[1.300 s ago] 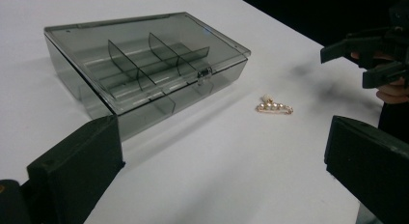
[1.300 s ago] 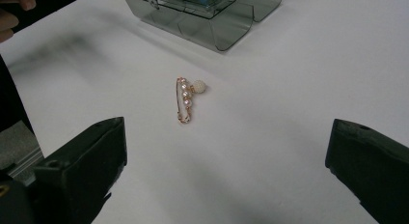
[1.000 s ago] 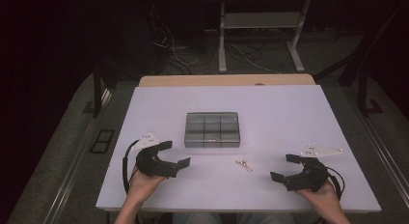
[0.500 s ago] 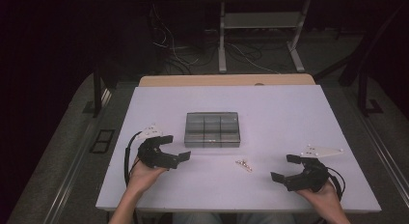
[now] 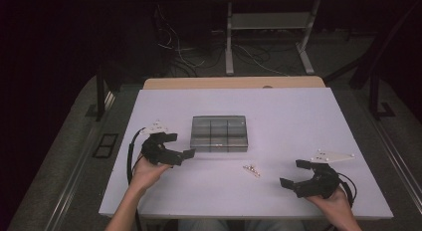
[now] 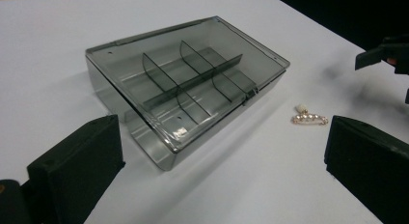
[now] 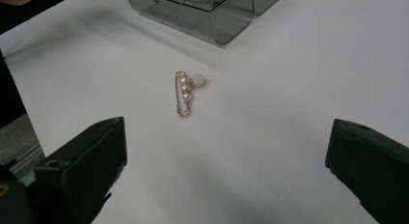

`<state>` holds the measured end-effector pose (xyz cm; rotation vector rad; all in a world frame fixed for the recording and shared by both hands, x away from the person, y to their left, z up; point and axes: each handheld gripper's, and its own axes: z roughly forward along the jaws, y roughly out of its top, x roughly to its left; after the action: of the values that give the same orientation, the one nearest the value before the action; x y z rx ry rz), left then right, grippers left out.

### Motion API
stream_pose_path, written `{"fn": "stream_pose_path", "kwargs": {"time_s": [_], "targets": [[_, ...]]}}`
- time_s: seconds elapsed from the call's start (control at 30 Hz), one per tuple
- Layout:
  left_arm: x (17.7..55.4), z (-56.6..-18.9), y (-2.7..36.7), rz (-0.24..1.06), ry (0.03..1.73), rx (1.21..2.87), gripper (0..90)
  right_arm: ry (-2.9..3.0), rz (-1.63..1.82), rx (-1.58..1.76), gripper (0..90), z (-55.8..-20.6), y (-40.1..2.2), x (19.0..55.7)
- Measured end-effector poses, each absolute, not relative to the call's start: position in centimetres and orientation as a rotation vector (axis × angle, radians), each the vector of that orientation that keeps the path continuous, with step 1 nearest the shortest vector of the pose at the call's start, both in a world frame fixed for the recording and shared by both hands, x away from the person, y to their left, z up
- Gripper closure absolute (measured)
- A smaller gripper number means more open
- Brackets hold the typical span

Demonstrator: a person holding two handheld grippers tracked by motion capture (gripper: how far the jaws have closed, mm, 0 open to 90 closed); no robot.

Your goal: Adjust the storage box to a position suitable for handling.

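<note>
A smoky clear plastic box (image 5: 219, 133) with dividers sits shut at the table's middle; in the left gripper view the box (image 6: 188, 84) lies just ahead of the jaws. A small gold pin with pearls (image 5: 251, 169) lies on the table in front of the box, seen close as the pin (image 7: 186, 93) and as the pin (image 6: 308, 117). My left gripper (image 5: 179, 146) hovers open just left of the box's front corner. My right gripper (image 5: 296, 173) stands open near the front right, pointing toward the pin, with nothing between its jaws.
The white table (image 5: 278, 111) has a wooden strip along its far edge (image 5: 234, 82). Beyond it stand a metal stand's legs (image 5: 268, 47) and cables on the dark floor. Cables trail from both grippers.
My left gripper has moved forward and right, closer to the box's front left corner. The right gripper has barely shifted.
</note>
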<state>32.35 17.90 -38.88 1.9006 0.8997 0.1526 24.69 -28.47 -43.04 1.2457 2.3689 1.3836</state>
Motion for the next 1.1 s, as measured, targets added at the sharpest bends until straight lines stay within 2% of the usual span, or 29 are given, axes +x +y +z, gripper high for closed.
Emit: {"fn": "stream_pose_path", "kwargs": {"time_s": [0.67,0.77,0.83,0.97,1.1], "targets": [[35.3,-38.2,19.5,0.166,0.932,1.972,0.6,2.381,1.365,1.243,0.8,-43.2,-28.3,24.7],[35.7,-38.1,19.8,0.185,0.945,1.977,6.1,2.38,1.364,1.241,0.7,-43.2,-28.3,24.7],[36.0,-38.0,20.1,0.19,0.946,1.984,13.6,2.38,1.362,1.238,0.8,-43.2,-28.3,24.7],[36.7,-38.1,20.3,0.206,0.961,2.019,15.9,2.377,1.364,1.242,0.7,-43.2,-28.3,24.7],[37.3,-38.2,20.8,0.199,0.972,2.031,35.6,2.381,1.36,1.239,0.7,-43.2,-28.3,24.7]]}}
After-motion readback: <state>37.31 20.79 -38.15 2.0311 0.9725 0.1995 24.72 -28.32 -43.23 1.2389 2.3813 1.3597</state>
